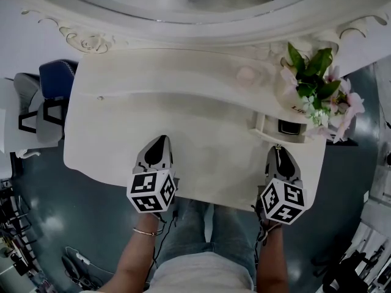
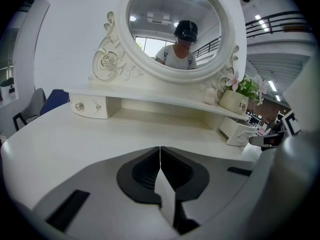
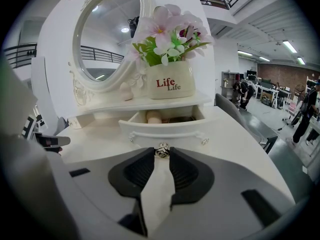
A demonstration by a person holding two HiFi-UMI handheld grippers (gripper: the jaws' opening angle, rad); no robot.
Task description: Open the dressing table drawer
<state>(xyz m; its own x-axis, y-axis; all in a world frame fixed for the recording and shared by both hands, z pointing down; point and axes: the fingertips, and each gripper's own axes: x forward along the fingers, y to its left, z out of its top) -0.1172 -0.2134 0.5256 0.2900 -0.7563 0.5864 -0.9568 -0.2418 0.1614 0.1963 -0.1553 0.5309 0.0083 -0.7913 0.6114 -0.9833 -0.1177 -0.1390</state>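
The left gripper (image 1: 160, 140) and right gripper (image 1: 278, 148) were pale grey, black ribbed pads (image 3: 142, 171) lining the jaws, a white cube (image 1: 151, 191) of black square markers behind them. The person wore a thin bracelet (image 1: 145, 231), jeans (image 1: 195, 224), a pale top (image 1: 201, 278).

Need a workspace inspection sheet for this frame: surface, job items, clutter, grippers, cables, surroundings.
Surface: white dressing table top, bare in the middle.
Job's things: small white right-hand drawer pulled partly open; silver rose-shaped knob on its front.
Clutter: white ceramic pot of pink flowers on the shelf above the drawer; beige item inside the drawer, unidentifiable.
Grippers: right gripper closed on the knob; left gripper shut, empty, over the tabletop.
Cables: thin dark cable hanging below the left gripper.
Surroundings: oval white-framed mirror; blue chair at the table's left end.
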